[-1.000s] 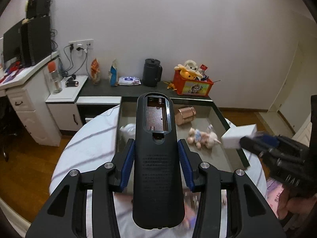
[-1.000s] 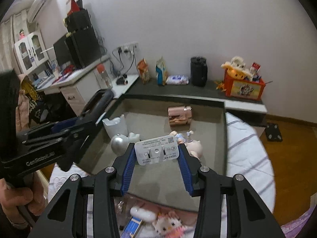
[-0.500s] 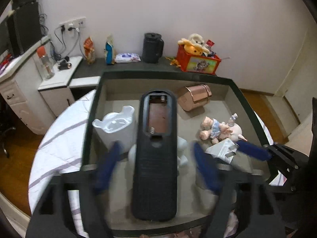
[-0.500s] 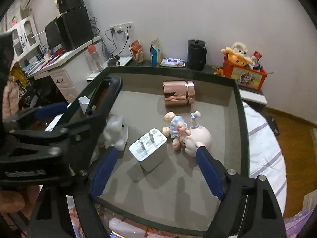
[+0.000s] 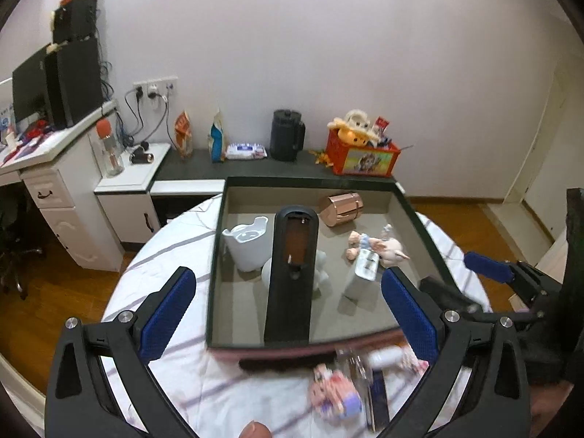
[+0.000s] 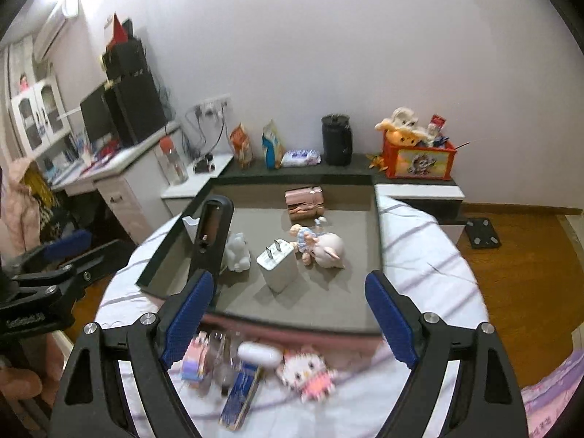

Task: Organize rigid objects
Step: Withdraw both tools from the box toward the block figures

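Black remote (image 5: pixel 292 273) and charger (image 6: pixel 277 268) lie in the tray (image 5: pixel 215 255); your grippers (image 5: pixel 288 314) (image 6: pixel 288 314) both gape empty; near toys (image 6: pixel 306 372) remain outside.

A plain pale wall (image 5: pixel 328 54) runs behind everything, meeting a wooden floor (image 6: pixel 529 255) of warm brown boards. Against the wall stands a low dark shelf (image 5: pixel 255 168) carrying a black jug (image 5: pixel 286 135) and a red toy box (image 5: pixel 365 158). At the left sits a white desk (image 5: pixel 47 168) with drawers, a monitor (image 5: pixel 27 91) on top and wall sockets (image 5: pixel 155 87) beside it. An air conditioner (image 6: pixel 54 23) hangs high at the left.
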A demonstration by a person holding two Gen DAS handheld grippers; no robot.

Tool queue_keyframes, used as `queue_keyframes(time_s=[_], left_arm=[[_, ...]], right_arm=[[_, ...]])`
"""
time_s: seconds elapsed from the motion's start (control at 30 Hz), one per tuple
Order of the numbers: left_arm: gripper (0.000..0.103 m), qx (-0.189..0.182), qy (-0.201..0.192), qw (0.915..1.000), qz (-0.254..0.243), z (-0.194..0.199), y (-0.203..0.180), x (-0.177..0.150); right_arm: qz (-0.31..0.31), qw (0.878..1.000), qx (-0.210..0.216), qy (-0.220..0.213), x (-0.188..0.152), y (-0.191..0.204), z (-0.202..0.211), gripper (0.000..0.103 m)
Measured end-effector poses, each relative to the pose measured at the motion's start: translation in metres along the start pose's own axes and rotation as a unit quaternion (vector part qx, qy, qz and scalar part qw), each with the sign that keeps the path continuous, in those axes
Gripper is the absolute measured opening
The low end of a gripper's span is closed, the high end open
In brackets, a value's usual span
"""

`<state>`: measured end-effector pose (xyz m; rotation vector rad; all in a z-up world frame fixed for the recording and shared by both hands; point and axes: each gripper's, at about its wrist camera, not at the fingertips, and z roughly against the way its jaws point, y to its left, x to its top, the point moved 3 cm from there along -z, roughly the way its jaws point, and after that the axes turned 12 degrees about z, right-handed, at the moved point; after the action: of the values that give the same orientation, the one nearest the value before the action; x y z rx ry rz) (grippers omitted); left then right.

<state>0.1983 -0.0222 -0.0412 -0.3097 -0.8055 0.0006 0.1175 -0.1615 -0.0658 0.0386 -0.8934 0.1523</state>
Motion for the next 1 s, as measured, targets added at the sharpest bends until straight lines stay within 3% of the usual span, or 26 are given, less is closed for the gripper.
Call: queue_keyframes(time_s=[0.3, 0.5, 0.7, 1.0], left_arm=[[0.103, 0.015, -0.002, 0.9997, 0.020, 0.055, 0.022, -0.047], [0.103, 0.036, 0.017, 0.9985, 0.037, 0.065, 0.040, -0.094], [0.103, 0.039, 0.060, 0.9958, 0.056, 0.056, 0.048, -0.134], [0.103, 0.031, 0.070, 0.9962, 0.043, 0.052, 0.034, -0.141]], right_arm=[[-0.030, 0.999, -0.043, 0.001, -0.065, 0.001, 0.058, 0.087], [-0.040, 0.997, -0.051, 0.039, -0.104, -0.003, 0.060, 0.087], [-0.035, 0.997, -0.044, 0.055, -0.115, 0.000, 0.053, 0.087], [-0.027, 0.997, -0.039, 0.065, -0.117, 0.008, 0.044, 0.087]])
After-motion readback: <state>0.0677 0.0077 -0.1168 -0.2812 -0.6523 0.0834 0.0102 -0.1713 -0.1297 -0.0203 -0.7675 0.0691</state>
